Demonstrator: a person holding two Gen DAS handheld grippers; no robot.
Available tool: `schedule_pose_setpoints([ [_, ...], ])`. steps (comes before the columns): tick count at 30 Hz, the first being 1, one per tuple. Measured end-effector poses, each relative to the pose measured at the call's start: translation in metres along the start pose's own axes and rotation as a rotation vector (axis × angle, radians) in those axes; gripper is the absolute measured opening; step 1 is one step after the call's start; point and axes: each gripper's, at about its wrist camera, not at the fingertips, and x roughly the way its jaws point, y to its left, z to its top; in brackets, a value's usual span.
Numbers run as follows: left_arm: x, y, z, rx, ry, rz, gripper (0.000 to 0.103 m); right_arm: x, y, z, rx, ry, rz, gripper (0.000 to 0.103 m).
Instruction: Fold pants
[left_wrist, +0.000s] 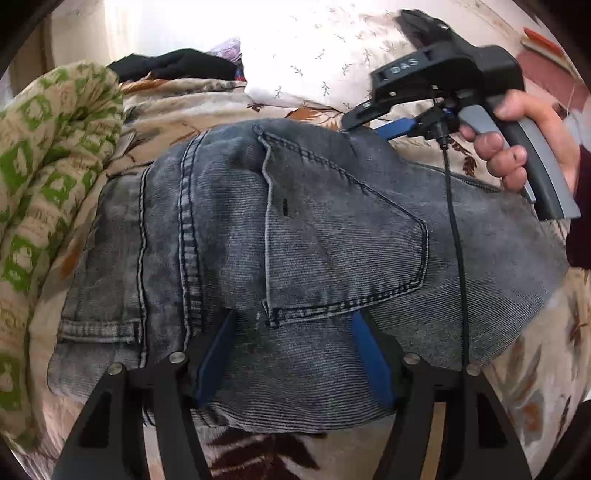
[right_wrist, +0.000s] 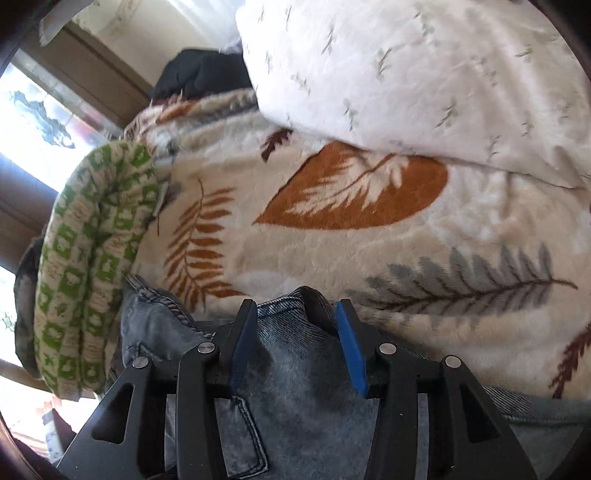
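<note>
The blanket (left_wrist: 177, 110), cream plush with rust and grey leaf prints, covers the bed in both views and carries everything else. The right wrist view shows far more of its bare surface (right_wrist: 332, 251), including a big orange leaf and a grey fern; the left wrist view has most of it covered.

The pants (left_wrist: 295, 229), grey washed jeans, lie folded on the blanket. The left wrist view gives nearly the whole bundle: back pocket uppermost, a double-stitched seam running down its left part, a hem at the lower left. The right wrist view catches only one edge (right_wrist: 295, 387) (a pocket corner and a bunched fold at the bottom of the frame).

A white pillow (right_wrist: 424, 74) with small sprigs rests on the blanket beyond the jeans, large in the right wrist view and smaller in the left. A rolled green-and-cream quilt (left_wrist: 48, 192) lies along the left side in both. Dark clothing (left_wrist: 173, 66) sits behind it. Only the right wrist view shows a window (right_wrist: 33, 122).

The right gripper (left_wrist: 369, 125) appears from outside only in the left wrist view, held by a hand (left_wrist: 517, 147) at the far edge of the jeans; its own view (right_wrist: 295, 347) shows blue pads apart over a raised fold, not pressing it.

The left gripper (left_wrist: 291, 354) hangs over the near part of the jeans, pads spread, nothing pinched.
</note>
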Motion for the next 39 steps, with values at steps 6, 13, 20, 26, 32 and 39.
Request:
schedule_pose_setpoints([
  [6, 0.003, 0.005, 0.002, 0.009, 0.010, -0.018, 0.070, 0.021, 0.005, 0.005, -0.012, 0.077, 0.009, 0.029],
  [13, 0.002, 0.005, 0.002, 0.010, 0.005, -0.015, 0.070, 0.024, 0.011, 0.016, -0.059, 0.005, -0.151, 0.007],
  [20, -0.001, 0.002, -0.002, 0.011, -0.002, -0.017, 0.070, 0.038, 0.002, 0.024, 0.004, -0.029, -0.125, 0.007],
  [26, -0.005, 0.003, -0.003, -0.008, -0.005, -0.019, 0.069, -0.002, 0.001, 0.027, -0.001, -0.001, -0.025, 0.064],
  [32, -0.006, 0.003, -0.003, -0.010, -0.003, -0.022, 0.069, 0.008, -0.007, 0.025, -0.042, 0.129, 0.002, 0.066],
  [39, -0.007, 0.004, -0.003, -0.012, 0.000, -0.029, 0.069, 0.039, -0.001, 0.013, -0.128, 0.264, 0.063, 0.041],
])
